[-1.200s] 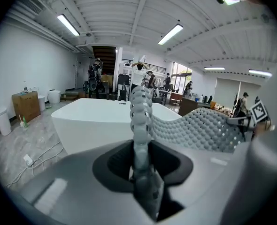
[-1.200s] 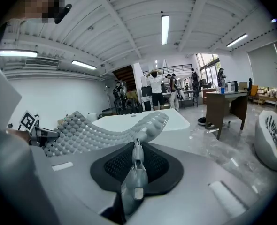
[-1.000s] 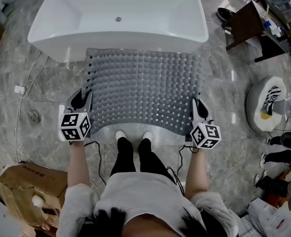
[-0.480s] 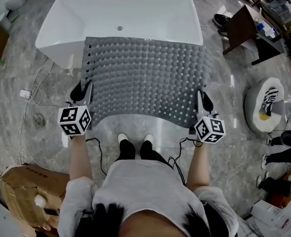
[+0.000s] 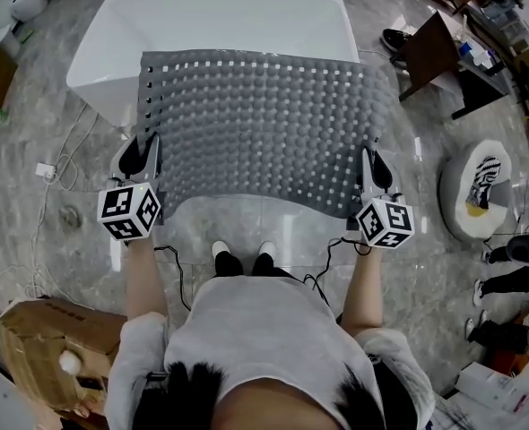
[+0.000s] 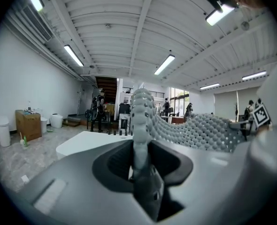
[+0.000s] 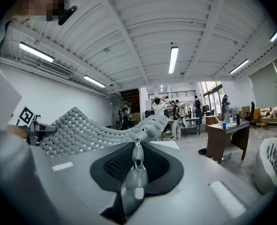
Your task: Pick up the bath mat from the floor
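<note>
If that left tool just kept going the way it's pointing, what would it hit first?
The left tool grips the bath mat, so that comes first; beyond it, probably the white bathtub, though depth is unclear.

The bath mat [image 5: 264, 128] is held between the left tool [image 5: 146, 146] at 9 o'clock and the right tool [image 5: 368, 161] at 3 o'clock. The bathtub [image 5: 220, 21] is seen behind it at 12 o'clock, a table [image 5: 439, 43] at 2 o'clock.
</note>
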`<action>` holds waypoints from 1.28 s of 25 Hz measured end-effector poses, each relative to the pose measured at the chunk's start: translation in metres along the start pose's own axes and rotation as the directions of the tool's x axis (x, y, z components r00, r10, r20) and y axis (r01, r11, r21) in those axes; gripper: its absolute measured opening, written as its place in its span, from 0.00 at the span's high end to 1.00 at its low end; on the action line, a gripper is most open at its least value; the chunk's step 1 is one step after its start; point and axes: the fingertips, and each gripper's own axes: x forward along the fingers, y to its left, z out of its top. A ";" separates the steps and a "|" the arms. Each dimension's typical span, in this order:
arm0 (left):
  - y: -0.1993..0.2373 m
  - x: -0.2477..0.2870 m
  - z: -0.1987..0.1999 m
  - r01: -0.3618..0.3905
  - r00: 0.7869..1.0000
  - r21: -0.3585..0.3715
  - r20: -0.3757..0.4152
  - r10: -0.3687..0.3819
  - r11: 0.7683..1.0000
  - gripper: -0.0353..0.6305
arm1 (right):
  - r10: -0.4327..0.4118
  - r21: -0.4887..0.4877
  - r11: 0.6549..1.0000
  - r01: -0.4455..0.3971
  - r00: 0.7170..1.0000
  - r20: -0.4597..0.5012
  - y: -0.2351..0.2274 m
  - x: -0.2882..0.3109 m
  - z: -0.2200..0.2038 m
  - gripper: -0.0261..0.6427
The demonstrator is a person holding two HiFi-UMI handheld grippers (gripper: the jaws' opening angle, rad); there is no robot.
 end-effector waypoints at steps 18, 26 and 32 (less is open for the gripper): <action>0.010 -0.021 0.045 -0.034 0.993 0.008 0.115 0.032 0.999 0.78 | 0.013 -0.026 1.000 -0.010 0.996 0.087 0.012 -0.005 0.041 0.87; 0.011 -0.017 0.056 -0.047 0.989 -0.001 0.141 0.047 0.999 0.78 | 0.012 -0.033 0.999 -0.009 0.995 0.099 0.006 0.000 0.049 0.87; 0.013 -0.023 0.058 -0.061 0.985 -0.007 0.161 0.061 0.998 0.78 | 0.012 -0.044 0.999 -0.007 0.994 0.112 0.006 -0.001 0.051 0.87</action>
